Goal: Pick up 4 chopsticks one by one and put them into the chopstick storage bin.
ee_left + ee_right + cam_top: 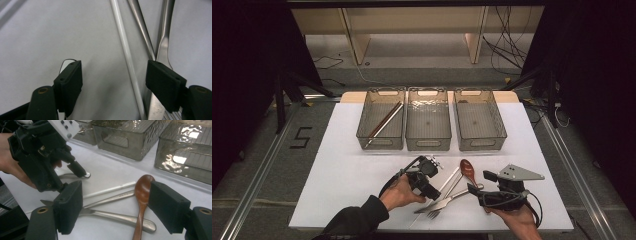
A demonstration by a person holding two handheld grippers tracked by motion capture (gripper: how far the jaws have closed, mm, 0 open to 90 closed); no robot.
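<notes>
step: grasp white chopstick (pixel 126 53) | place: lower centre of high view, among fork (pixel 443 204) and wooden spoon (pixel 469 167) | left gripper (pixel 113 80) fingers spread, straddling it | advice: centre on it, avoid fork | right gripper (pixel 115 205) fingers spread, empty

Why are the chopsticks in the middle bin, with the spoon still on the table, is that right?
Not quite. The chopsticks lie in the left bin, not the middle bin; the high view shows it. The spoon is on the table, as you said.
</notes>
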